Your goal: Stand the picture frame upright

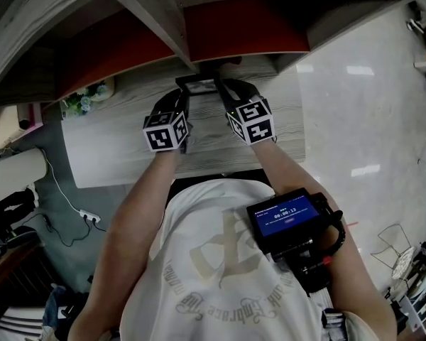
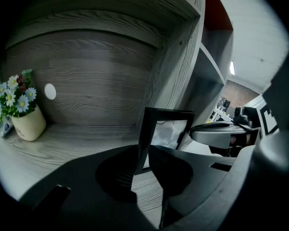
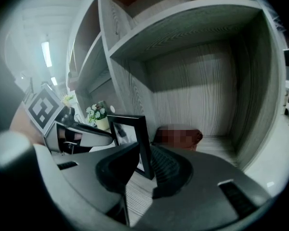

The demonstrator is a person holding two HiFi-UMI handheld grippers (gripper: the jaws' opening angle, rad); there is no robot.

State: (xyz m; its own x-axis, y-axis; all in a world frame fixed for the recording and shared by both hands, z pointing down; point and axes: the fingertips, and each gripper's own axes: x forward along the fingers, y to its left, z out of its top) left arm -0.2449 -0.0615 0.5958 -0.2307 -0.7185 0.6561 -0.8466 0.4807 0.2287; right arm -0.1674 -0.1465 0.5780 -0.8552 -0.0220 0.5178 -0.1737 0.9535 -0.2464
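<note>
A black picture frame (image 2: 166, 127) stands upright on the grey wooden desk (image 1: 106, 148), under the shelf unit. In the head view the picture frame (image 1: 199, 82) sits between both grippers. My left gripper (image 2: 143, 153) is shut on its left side rail, and my right gripper (image 3: 144, 152) is shut on its right side rail (image 3: 143, 143). From above, the left gripper (image 1: 186, 96) and right gripper (image 1: 225, 94) flank the frame, each with its marker cube behind it. The frame's foot is hidden by the jaws.
A cream pot of white flowers (image 2: 24, 119) stands at the desk's left back, also seen as the flower pot (image 1: 84, 102). A vertical shelf divider (image 2: 179, 76) rises just behind the frame. A brownish thing (image 3: 179, 135) lies in the right bay behind it.
</note>
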